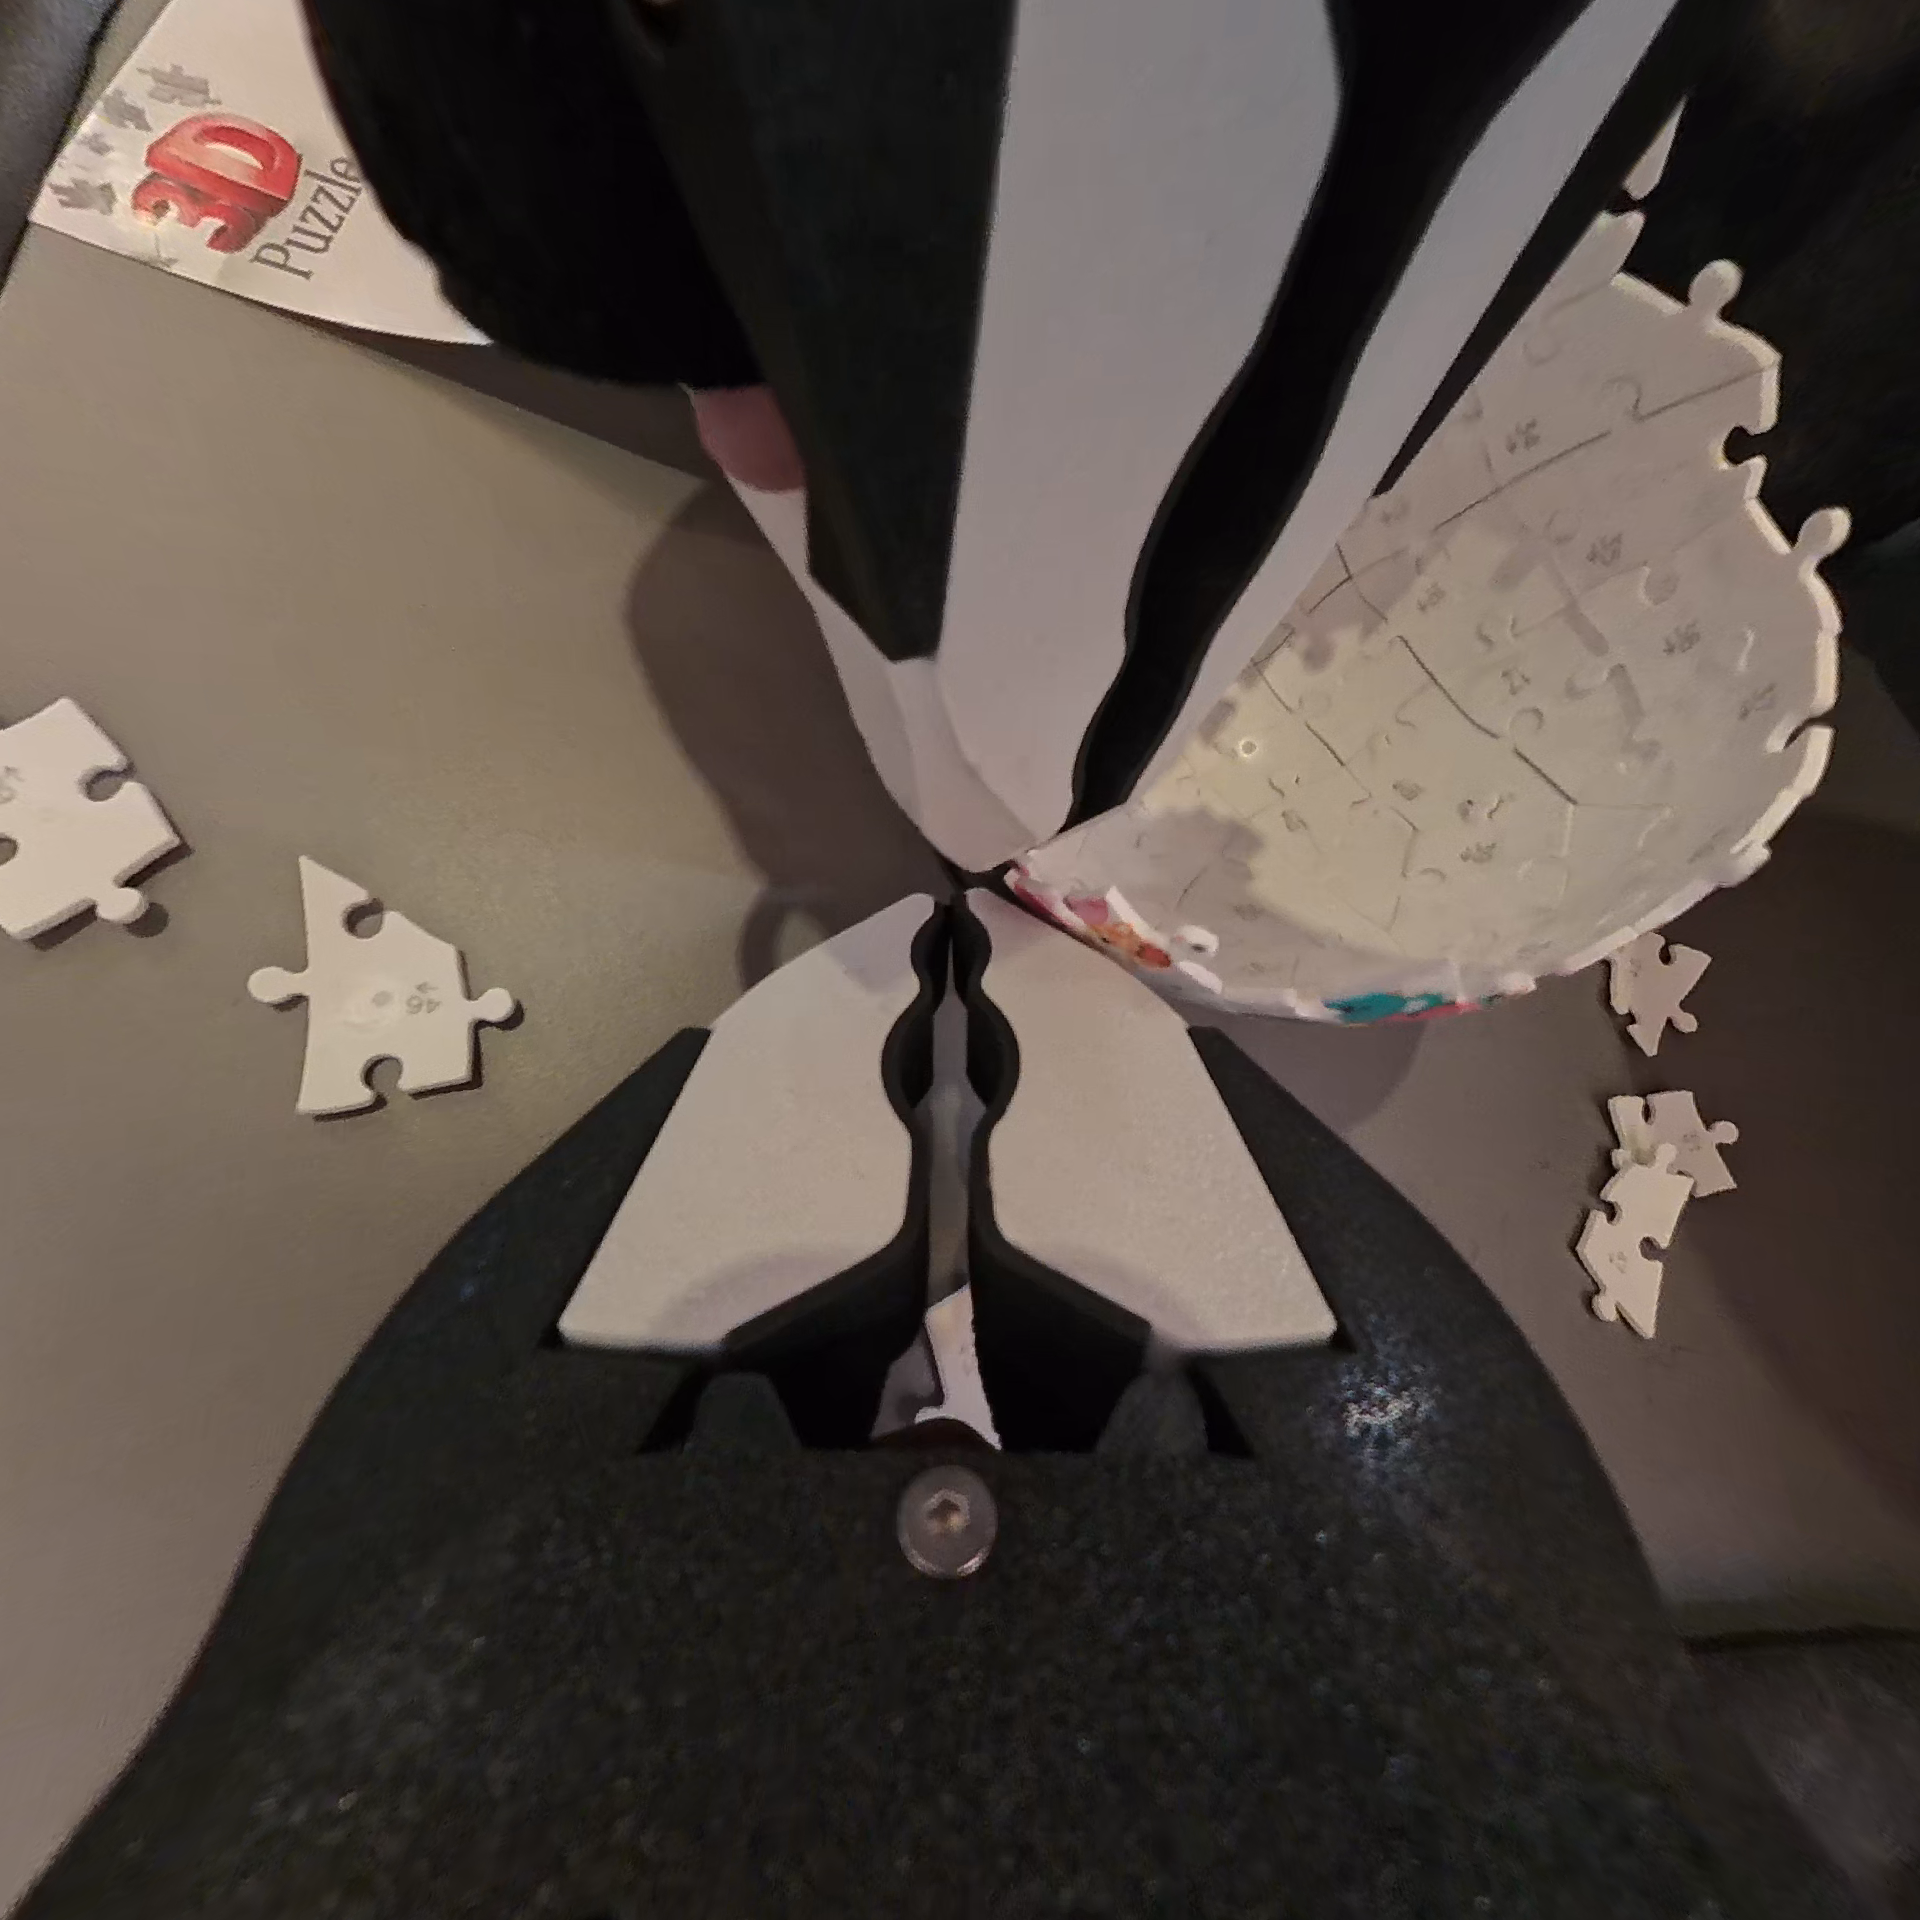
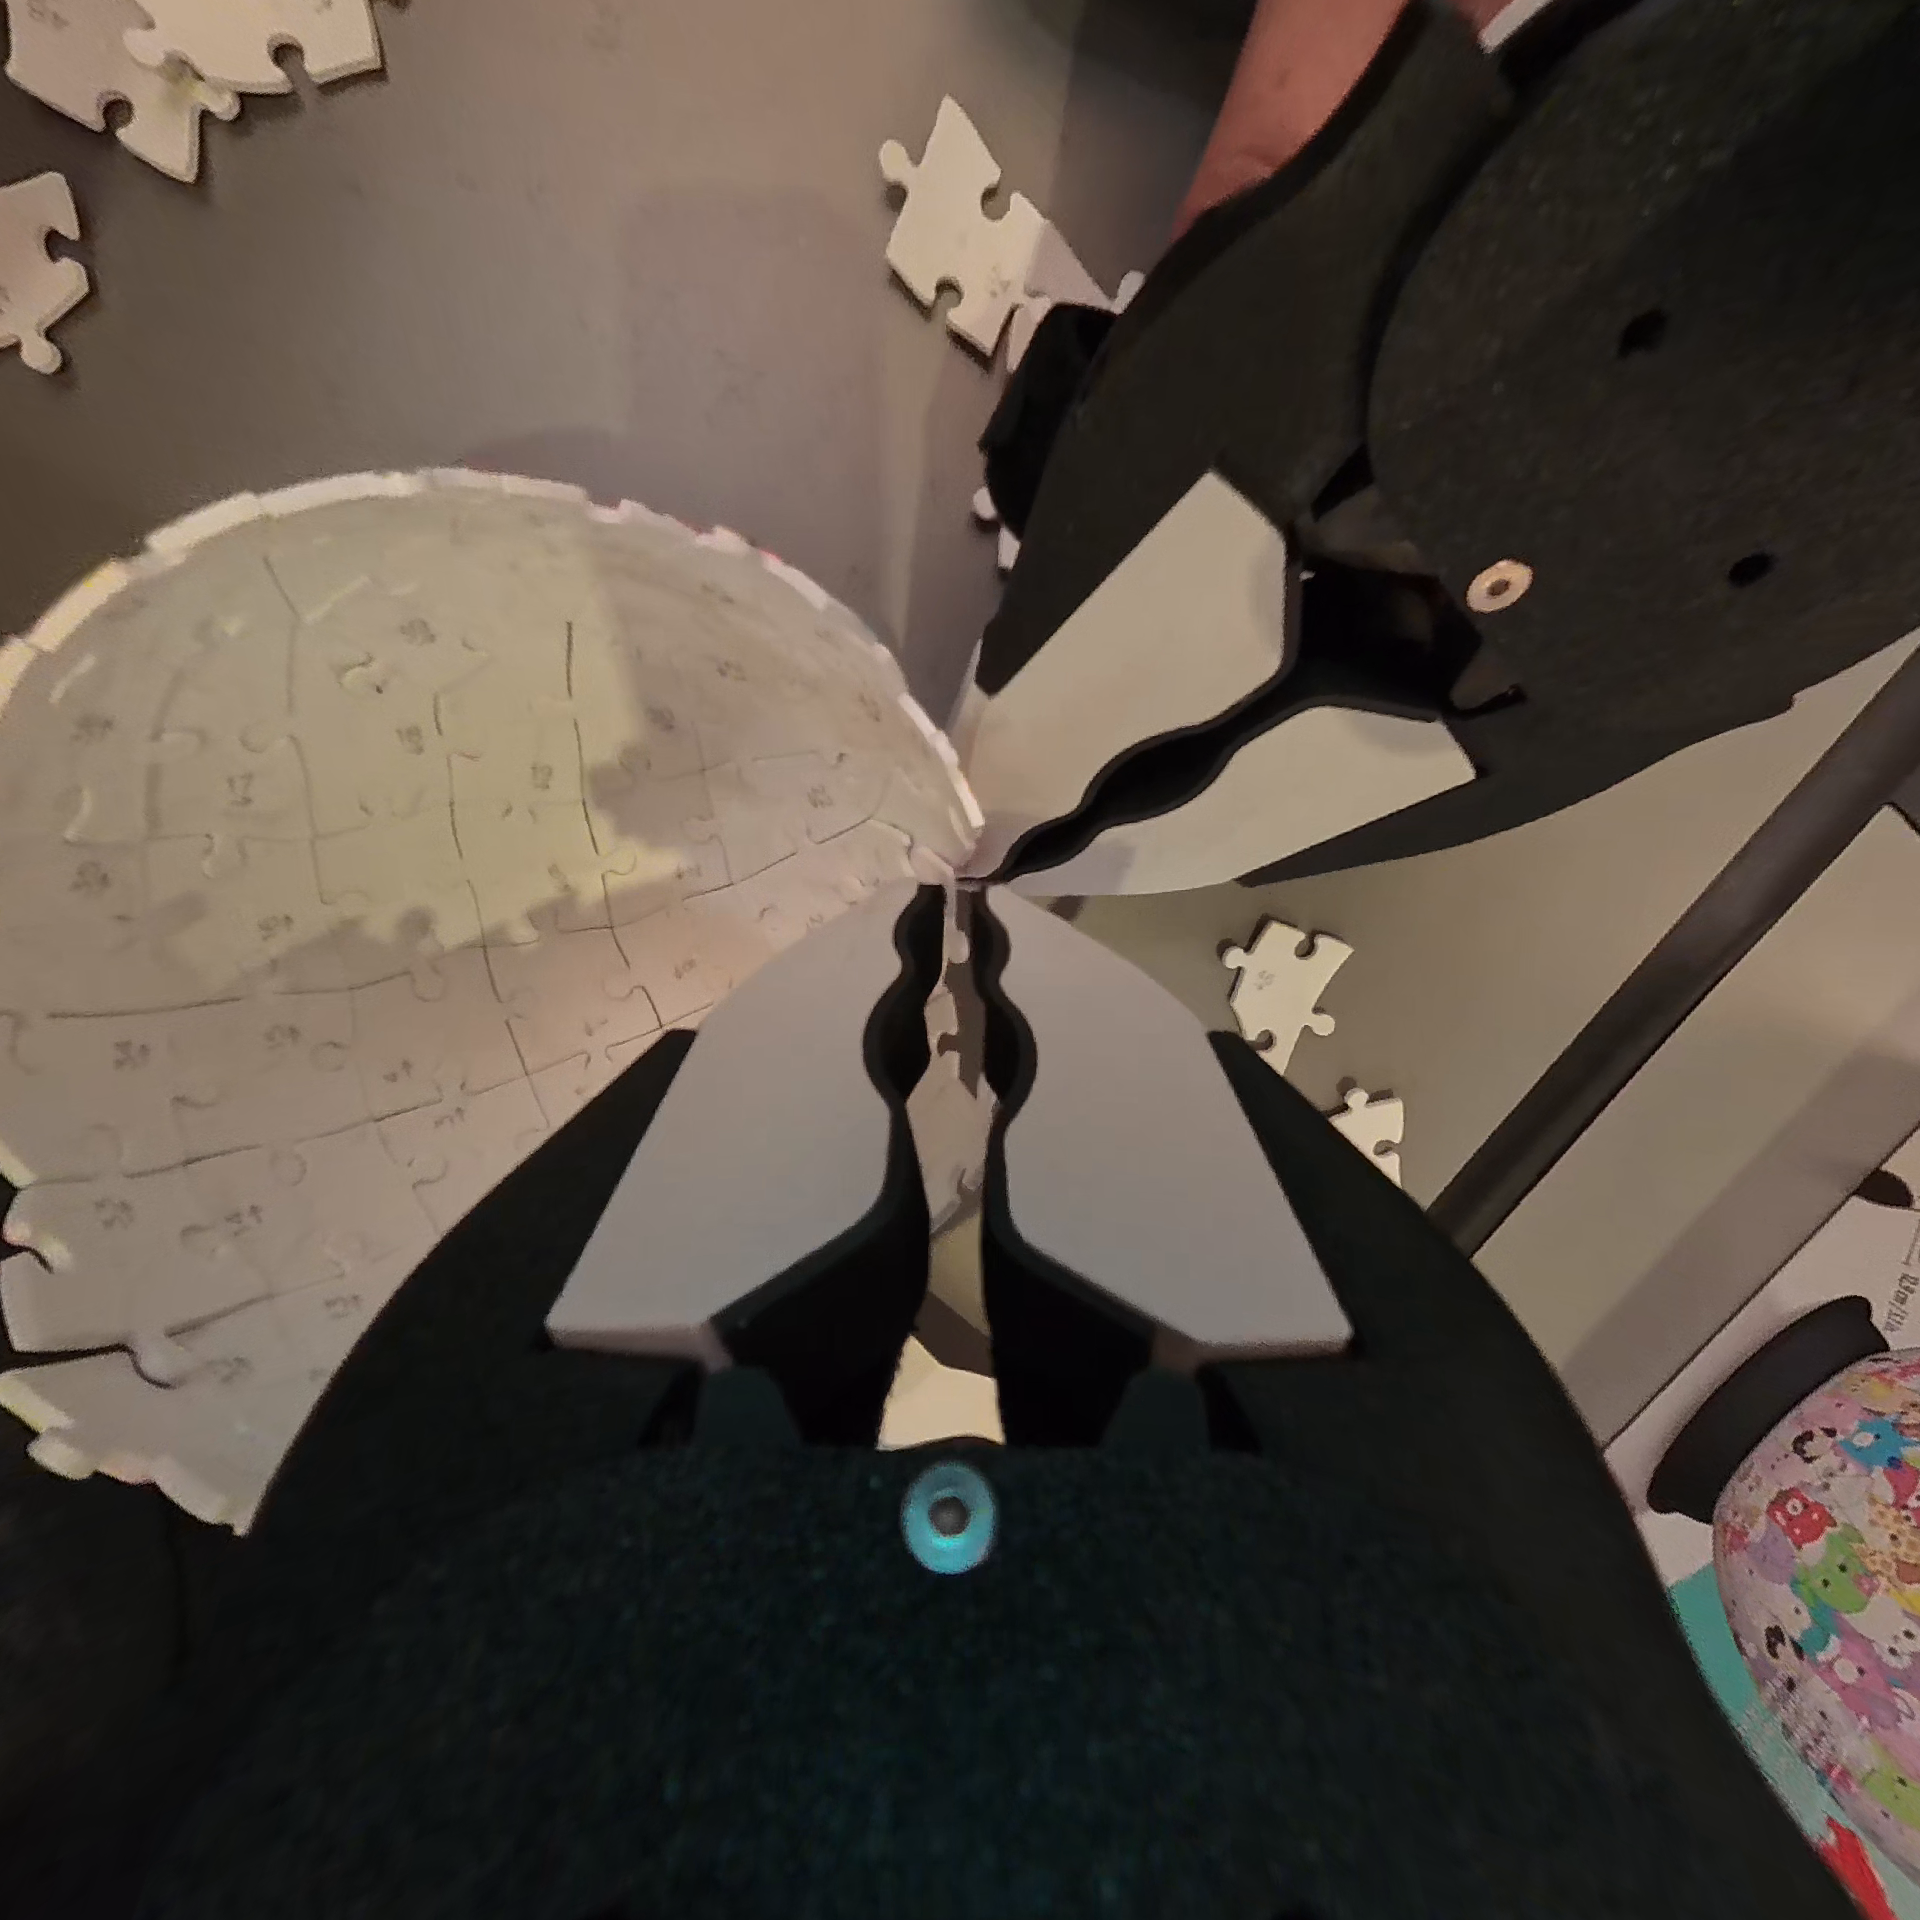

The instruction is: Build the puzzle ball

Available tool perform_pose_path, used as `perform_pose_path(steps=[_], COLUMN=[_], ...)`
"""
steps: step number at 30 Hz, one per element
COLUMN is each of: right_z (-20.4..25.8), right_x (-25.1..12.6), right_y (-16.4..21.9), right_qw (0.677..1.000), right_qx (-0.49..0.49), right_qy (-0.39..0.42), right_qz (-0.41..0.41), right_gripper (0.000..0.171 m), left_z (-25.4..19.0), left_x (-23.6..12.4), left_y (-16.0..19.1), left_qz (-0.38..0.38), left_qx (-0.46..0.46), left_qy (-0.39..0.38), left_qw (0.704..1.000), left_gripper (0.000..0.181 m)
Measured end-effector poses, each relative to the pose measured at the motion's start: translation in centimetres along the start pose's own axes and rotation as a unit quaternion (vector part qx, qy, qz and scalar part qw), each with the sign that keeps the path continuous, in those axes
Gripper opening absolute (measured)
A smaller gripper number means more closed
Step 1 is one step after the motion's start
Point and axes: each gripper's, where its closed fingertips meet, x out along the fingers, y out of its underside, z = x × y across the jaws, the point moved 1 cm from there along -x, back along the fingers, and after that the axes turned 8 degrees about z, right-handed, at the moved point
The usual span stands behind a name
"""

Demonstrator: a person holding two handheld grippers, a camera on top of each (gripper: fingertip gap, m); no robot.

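Black speckled left claw (image 1: 954,902) (white finger panels), silver screw (image 1: 945,1536)

The right tongs (image 2: 951,914) are closed on the rim of the half-built puzzle ball (image 2: 343,862), meeting the left tongs (image 2: 997,857) there, above the grey tabletop (image 2: 582,343) with loose pieces (image 2: 961,234).
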Motion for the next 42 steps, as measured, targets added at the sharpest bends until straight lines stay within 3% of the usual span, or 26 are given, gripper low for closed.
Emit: perform_pose_path(steps=[15,23,26,28,31,35,42], right_z=[0.1,0.6,1.3,2.1,1.9,2.9,2.3], right_x=[-2.0,-7.2,-9.8,-10.4,-9.8,-7.3,-3.9], right_y=[-0.6,-1.3,-2.4,-3.9,-3.9,-2.4,-3.5], right_qw=[0.999,0.995,0.990,0.989,0.997,0.997,0.997], right_qx=[0.002,0.022,0.022,-0.020,-0.034,-0.003,0.067], right_qy=[0.013,0.064,0.097,0.096,0.062,-0.054,-0.009], right_qz=[-0.038,-0.077,-0.099,-0.112,-0.040,0.050,0.043], right_gripper=[0.012,0.014,0.000,0.000,0.000,0.000,0.000], left_z=[0.1,0.3,0.3,0.4,0.4,0.4,0.4], left_x=[0.5,0.6,0.6,0.6,0.5,0.4,0.4], left_y=[0.2,0.2,0.2,0.2,0.2,0.1,0.1], left_qz=[0.005,0.001,0.000,-0.001,-0.002,-0.006,-0.008], left_qx=[-0.003,-0.011,-0.008,-0.017,-0.027,-0.039,-0.044], left_qy=[0.001,0.010,0.012,0.019,0.033,0.048,0.059], left_qw=[1.000,1.000,1.000,1.000,0.999,0.998,0.997], left_gripper=[0.000,0.000,0.000,0.000,0.000,0.000,0.000])
